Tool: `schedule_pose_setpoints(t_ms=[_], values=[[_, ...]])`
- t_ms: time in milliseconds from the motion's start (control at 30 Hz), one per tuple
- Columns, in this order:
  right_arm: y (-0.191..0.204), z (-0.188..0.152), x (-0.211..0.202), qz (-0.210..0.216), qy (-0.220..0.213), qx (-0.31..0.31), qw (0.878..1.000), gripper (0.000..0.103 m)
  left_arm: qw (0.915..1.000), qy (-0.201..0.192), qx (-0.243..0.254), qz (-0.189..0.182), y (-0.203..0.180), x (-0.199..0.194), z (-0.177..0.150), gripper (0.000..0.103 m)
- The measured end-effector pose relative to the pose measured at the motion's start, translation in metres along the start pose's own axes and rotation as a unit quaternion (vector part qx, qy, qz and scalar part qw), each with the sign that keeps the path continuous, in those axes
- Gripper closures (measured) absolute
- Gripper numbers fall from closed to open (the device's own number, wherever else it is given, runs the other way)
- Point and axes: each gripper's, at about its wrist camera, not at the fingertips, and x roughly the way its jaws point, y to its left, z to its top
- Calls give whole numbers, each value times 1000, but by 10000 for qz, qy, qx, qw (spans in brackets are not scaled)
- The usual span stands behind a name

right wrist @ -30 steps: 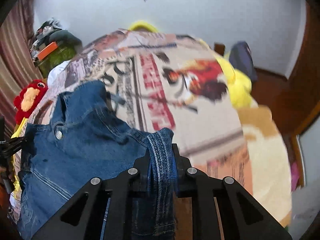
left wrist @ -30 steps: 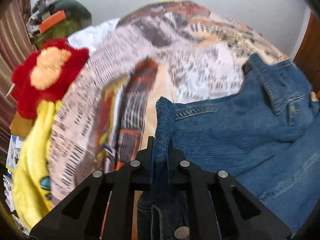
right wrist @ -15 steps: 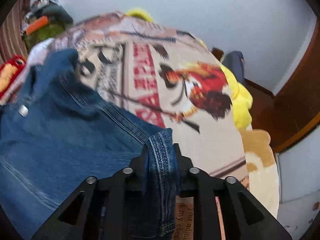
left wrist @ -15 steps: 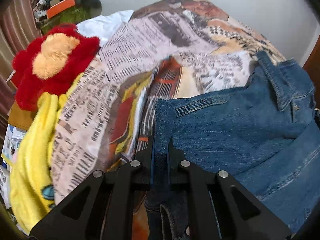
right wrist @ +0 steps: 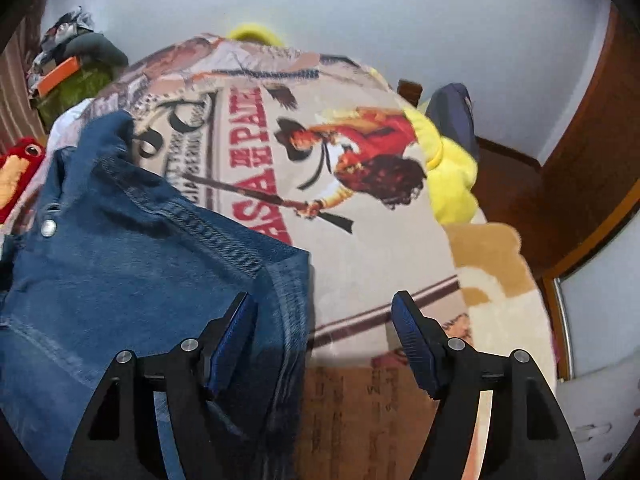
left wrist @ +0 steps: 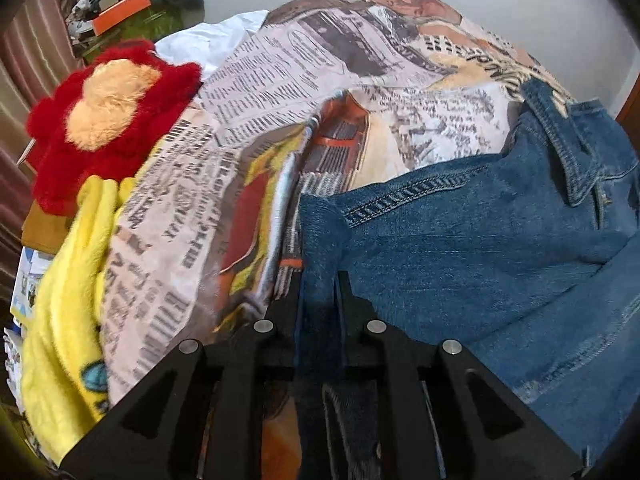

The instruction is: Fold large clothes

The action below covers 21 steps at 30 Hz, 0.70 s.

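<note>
One denim jacket (right wrist: 132, 264) — edge between opening right gripper (right wrist: 322, 304) jaws | pads clear

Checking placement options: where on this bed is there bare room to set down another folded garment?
Free: the printed bedspread between the blue denim jacket and the yellow plush toy. Crowded: the left edge, with the red plush toy and yellow fleece blanket.
</note>
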Motion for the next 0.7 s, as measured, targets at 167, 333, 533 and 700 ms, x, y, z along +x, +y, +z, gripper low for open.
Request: schedule_pose_setpoints(t_ms=[167, 333, 533, 700], values=[[3, -1, -43, 19, -218, -45, 9997, 34, 9994, -115, 322, 11, -5, -35, -6, 90], [7, -12, -98, 329, -424, 4, 9986, 34, 9976, -344, 588, -98, -15, -82, -22, 90], [17, -38, -163, 571, -694, 25, 9960, 34, 9950, -603, 766, -229, -24, -137, -50, 89], [29, -74, -209, 802, -809, -119, 9934, 33, 9942, -660, 729, -430, -22, -170, -81, 88]])
